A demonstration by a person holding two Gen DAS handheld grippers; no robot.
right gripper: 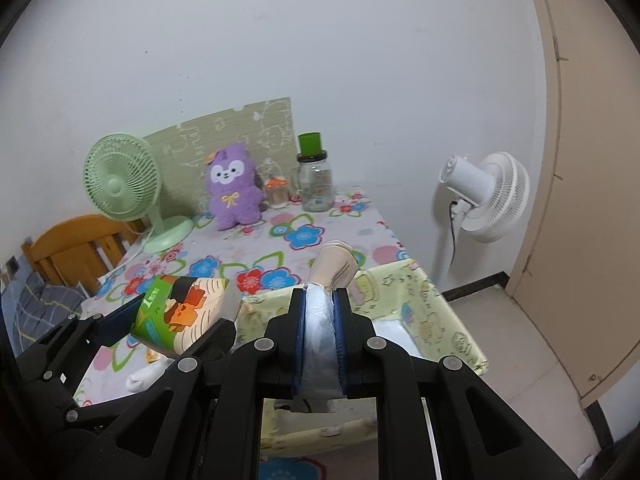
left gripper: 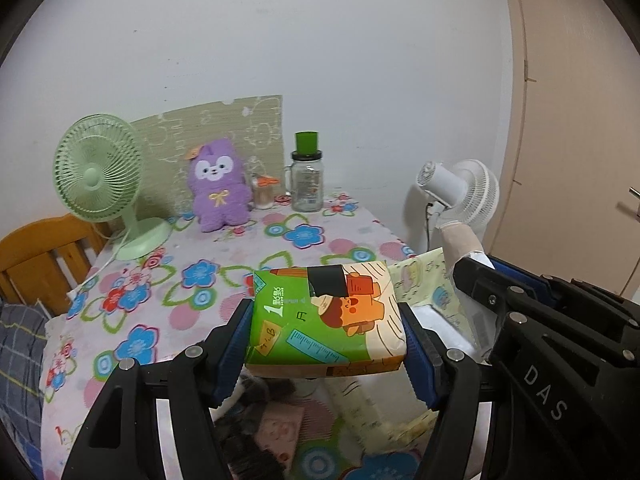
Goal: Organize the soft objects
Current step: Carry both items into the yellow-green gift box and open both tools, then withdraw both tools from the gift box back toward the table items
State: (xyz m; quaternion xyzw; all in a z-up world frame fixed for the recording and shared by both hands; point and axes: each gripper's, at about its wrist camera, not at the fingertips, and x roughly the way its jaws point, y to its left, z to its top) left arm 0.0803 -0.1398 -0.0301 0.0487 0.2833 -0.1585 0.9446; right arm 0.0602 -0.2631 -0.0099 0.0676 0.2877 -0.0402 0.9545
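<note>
While the left hand-held gripper (left gripper: 326, 344) clamps a tissue pack (left gripper: 324, 316), "DAS" marks the right hand-held gripper (right gripper: 322, 336), pinching plastic-wrapped cups (right gripper: 320, 320).

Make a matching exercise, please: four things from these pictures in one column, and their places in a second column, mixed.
1. tissue pack
2. purple plush toy
3. green fan
4. plastic-wrapped item

A. between the right gripper's pads
B. between the left gripper's pads
C. at the table's far left
D. upright against the patterned board

Pairs: 1-B, 2-D, 3-C, 4-A
</note>
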